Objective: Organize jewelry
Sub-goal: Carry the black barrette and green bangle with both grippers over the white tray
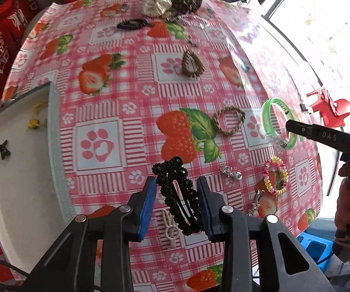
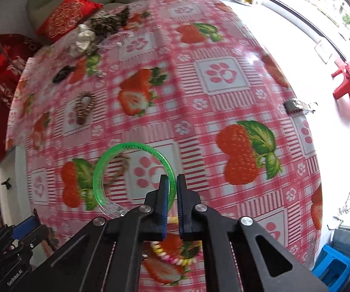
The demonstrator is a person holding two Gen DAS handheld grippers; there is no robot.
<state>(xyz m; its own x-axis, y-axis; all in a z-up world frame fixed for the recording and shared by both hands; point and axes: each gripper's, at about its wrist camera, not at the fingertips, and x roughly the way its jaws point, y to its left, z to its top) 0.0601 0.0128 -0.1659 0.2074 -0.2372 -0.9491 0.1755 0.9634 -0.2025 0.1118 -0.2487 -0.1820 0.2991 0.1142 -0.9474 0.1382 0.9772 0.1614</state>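
My left gripper (image 1: 176,182) straddles a black beaded hair clip (image 1: 177,194) that stands between its blue pads, which sit close on both sides; whether they grip it is unclear. My right gripper (image 2: 172,180) is shut on the rim of a green bangle (image 2: 116,160) and holds it above the strawberry tablecloth (image 2: 223,97); it also shows in the left wrist view (image 1: 275,121). A white tray (image 1: 19,170) at the left holds a black star clip (image 1: 2,149) and a yellow trinket (image 1: 34,123).
Loose on the cloth: two brown twisted bands (image 1: 229,120) (image 1: 192,64), a multicoloured coil bracelet (image 1: 275,178), a silver charm (image 1: 231,172), a cream clip (image 1: 171,228), a black band (image 1: 132,23). A pile of jewelry (image 1: 165,3) lies at the far edge.
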